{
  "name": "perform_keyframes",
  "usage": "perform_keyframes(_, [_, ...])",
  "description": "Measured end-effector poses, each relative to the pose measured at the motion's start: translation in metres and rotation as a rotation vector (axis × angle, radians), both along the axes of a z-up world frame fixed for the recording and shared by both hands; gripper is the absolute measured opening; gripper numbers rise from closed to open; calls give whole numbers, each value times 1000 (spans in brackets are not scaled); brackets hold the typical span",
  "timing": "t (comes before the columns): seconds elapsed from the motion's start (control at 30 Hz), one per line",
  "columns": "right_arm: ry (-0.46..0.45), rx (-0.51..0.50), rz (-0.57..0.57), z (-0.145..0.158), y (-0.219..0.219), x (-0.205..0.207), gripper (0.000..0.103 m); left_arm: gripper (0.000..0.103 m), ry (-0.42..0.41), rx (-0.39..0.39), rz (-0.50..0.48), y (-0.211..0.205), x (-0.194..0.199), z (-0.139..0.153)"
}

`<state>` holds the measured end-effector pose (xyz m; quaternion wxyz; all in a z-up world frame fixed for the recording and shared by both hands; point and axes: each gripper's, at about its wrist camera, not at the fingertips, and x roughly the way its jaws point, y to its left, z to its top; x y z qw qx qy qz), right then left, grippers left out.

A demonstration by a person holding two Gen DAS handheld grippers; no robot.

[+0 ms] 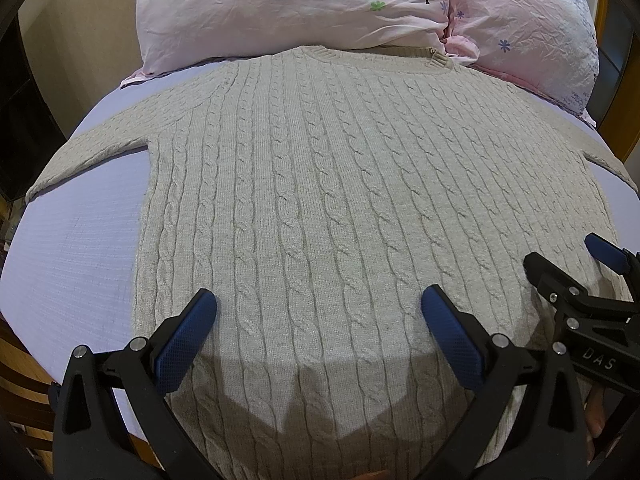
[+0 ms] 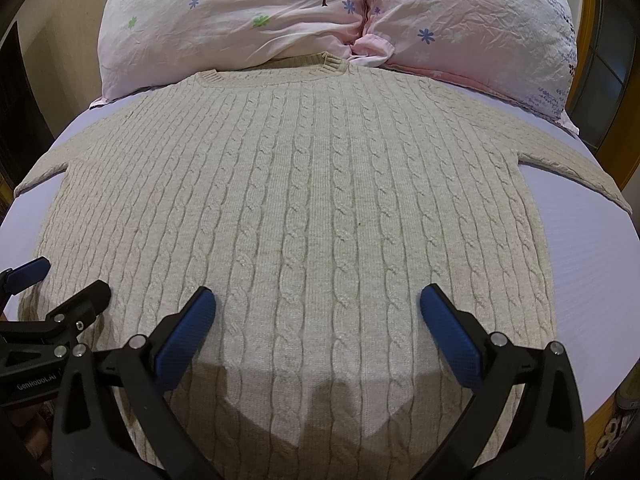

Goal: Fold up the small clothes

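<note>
A beige cable-knit sweater point(image 1: 320, 184) lies flat on the lavender bed sheet point(image 1: 80, 240), collar toward the pillows, sleeves spread to both sides. It also fills the right wrist view point(image 2: 312, 200). My left gripper point(image 1: 319, 312) is open and empty, hovering above the sweater's lower part. My right gripper point(image 2: 318, 312) is open and empty too, above the hem area. The right gripper also shows in the left wrist view point(image 1: 568, 268) at the right edge, and the left gripper shows in the right wrist view point(image 2: 68, 280) at the left edge.
Two pink floral pillows point(image 1: 288, 8) point(image 2: 472, 28) lie at the head of the bed, touching the sweater's collar. The sheet point(image 2: 592, 280) shows on both sides of the sweater. A wooden bed frame point(image 1: 16, 380) edges the mattress.
</note>
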<state>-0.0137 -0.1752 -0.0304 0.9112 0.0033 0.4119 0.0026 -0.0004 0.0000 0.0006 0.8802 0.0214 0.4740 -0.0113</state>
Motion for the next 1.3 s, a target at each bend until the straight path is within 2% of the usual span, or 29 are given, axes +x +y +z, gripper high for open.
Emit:
perform_keyframes(0.87, [-7,-3,11,1,0,-2,101,102,-9,-1,-1,0,1,1])
perform_keyframes(0.97, [-29,-7,35,3,1,-8,101,102,-20,0,-3,1,-1,2])
perform_keyframes(1.07, [-21,19,110,8,-9,-9,101,102,-34,1,-7,1,-3,2])
perform_keyframes(1.17, [-97,189,52,35,-62,-8,101,102,-46,-1,-19,1,-1,3])
perform_keyframes(1.23, [-177,298,-98,57,-125,0,101,102,-51,-6,-30,3,-1,2])
perform_keyframes(1.3, [-220,380,-266,67,-191,12,100,102,-59,-18,-45,4,0,2])
